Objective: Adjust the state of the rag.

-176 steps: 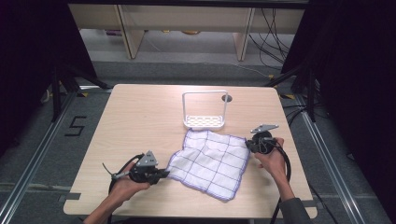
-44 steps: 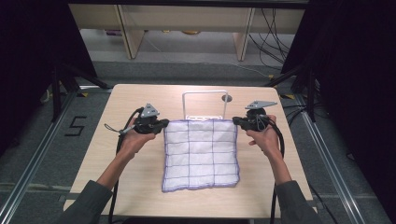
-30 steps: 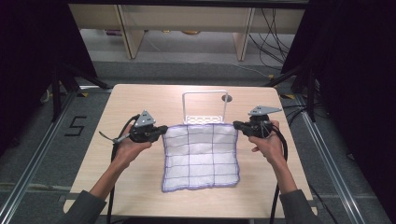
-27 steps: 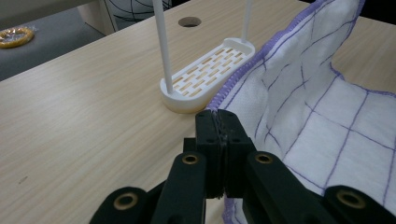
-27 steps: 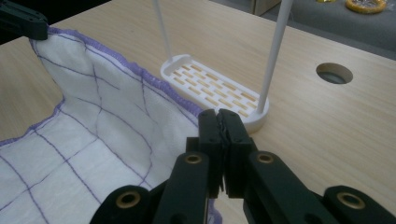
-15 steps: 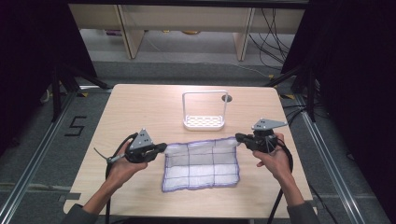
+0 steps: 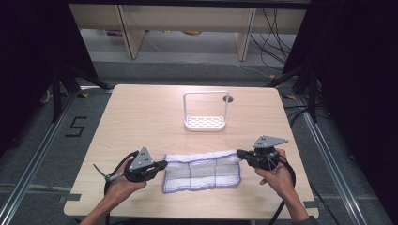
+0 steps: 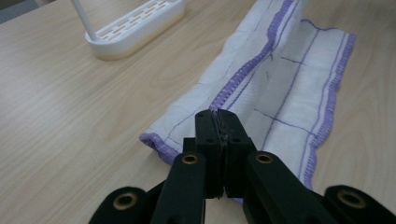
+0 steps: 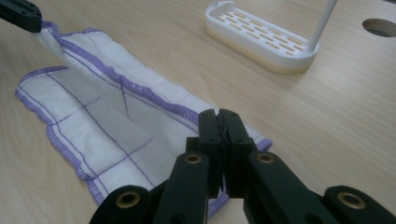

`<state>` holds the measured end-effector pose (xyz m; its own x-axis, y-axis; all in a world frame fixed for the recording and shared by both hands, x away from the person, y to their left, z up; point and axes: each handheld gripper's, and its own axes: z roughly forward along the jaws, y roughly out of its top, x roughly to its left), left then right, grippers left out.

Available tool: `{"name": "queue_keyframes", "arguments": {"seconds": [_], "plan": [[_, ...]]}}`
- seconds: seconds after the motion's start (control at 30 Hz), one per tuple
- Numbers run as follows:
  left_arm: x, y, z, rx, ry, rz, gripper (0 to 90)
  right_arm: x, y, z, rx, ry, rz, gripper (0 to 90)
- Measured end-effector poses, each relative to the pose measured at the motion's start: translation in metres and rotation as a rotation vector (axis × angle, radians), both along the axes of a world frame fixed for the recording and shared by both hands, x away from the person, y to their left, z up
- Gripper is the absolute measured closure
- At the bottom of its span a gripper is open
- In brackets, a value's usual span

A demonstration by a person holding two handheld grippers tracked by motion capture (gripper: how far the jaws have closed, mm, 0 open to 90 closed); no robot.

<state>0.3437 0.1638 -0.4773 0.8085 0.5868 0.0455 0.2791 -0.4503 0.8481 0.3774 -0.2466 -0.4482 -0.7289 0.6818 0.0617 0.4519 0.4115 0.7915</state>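
A white cloth with purple grid lines and purple hem [image 7: 202,171] lies folded over itself as a wide strip on the near part of the wooden table [image 7: 141,117]. My left gripper [image 7: 164,164] is shut on the cloth's upper left corner, with the hem running into its closed jaws [image 8: 217,114]. At the strip's right end my right gripper [image 7: 239,153] is shut on the upper right corner [image 9: 218,114]. In the right gripper view the cloth [image 9: 93,107] stretches away to the left gripper [image 9: 18,14], which holds its corner slightly raised. The cloth [image 8: 280,93] sags between both grips.
A white slotted rack with a tall wire hoop [image 7: 205,123] stands beyond the cloth at the table's middle, also seen as the rack [image 8: 135,28] and the rack [image 9: 261,39]. A round cable hole [image 7: 228,99] sits behind it. Bare wood surrounds the cloth.
Both grippers have come toward the near edge and sunk, drawing the cloth's far edge over its near half. The cloth has gone from a hanging sheet to a low folded strip.
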Motion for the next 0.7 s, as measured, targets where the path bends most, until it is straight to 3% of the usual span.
{"name": "queue_keyframes", "arguments": {"seconds": [0.03, 0.07, 0.1, 0.17, 0.23, 0.33, 0.4, 0.43, 0.5, 0.53, 0.57, 0.6, 0.63, 0.67, 0.7], "plan": [[-0.003, 0.001, 0.000, 0.006, 0.003, -0.008, 87.6, 0.000, -0.001, -0.001, -0.003, -0.018, 0.010, 88.7], [-0.007, 0.002, 0.000, 0.022, -0.009, -0.012, 87.6, -0.006, 0.000, -0.003, 0.006, 0.010, 0.007, 88.7], [-0.010, 0.003, -0.001, 0.024, -0.008, -0.012, 87.6, -0.006, 0.000, -0.005, -0.002, -0.010, 0.014, 88.7], [-0.014, 0.003, -0.003, 0.027, -0.010, -0.014, 87.5, -0.010, -0.001, -0.008, -0.008, 0.006, 0.024, 88.7], [-0.019, 0.002, -0.007, 0.023, 0.002, -0.027, 87.5, -0.015, -0.001, -0.013, -0.004, 0.024, 0.024, 88.6], [-0.024, -0.002, -0.010, 0.013, 0.009, -0.032, 87.4, -0.018, -0.002, -0.015, 0.000, 0.016, 0.023, 88.6], [-0.034, -0.008, -0.018, 0.027, 0.026, -0.065, 87.3, -0.025, -0.004, -0.017, -0.003, 0.020, 0.023, 88.6], [-0.036, -0.009, -0.020, 0.043, 0.029, -0.074, 87.2, -0.030, -0.003, -0.019, 0.000, 0.045, 0.012, 88.5], [-0.040, -0.011, -0.023, 0.100, 0.041, -0.101, 86.9, -0.031, -0.004, -0.023, -0.020, 0.032, 0.039, 88.4], [-0.042, -0.013, -0.026, 0.076, 0.052, -0.092, 86.8, -0.033, -0.003, -0.025, -0.029, 0.027, 0.033, 88.3], [-0.041, -0.013, -0.026, 0.100, 0.037, -0.111, 86.7, -0.036, -0.002, -0.026, -0.026, 0.065, 0.021, 88.2], [-0.043, -0.014, -0.028, 0.085, 0.047, -0.090, 86.6, -0.037, -0.002, -0.028, -0.034, 0.063, 0.029, 88.1], [-0.042, -0.012, -0.027, 0.117, 0.040, -0.119, 86.5, -0.038, -0.001, -0.031, -0.032, 0.066, 0.019, 88.0], [-0.042, -0.012, -0.027, 0.117, 0.040, -0.119, 86.5, -0.038, -0.001, -0.031, -0.032, 0.066, 0.019, 88.0], [-0.046, -0.015, -0.029, 0.075, 0.054, -0.104, 86.4, -0.039, -0.004, -0.032, -0.047, 0.074, 0.033, 87.7]]}}
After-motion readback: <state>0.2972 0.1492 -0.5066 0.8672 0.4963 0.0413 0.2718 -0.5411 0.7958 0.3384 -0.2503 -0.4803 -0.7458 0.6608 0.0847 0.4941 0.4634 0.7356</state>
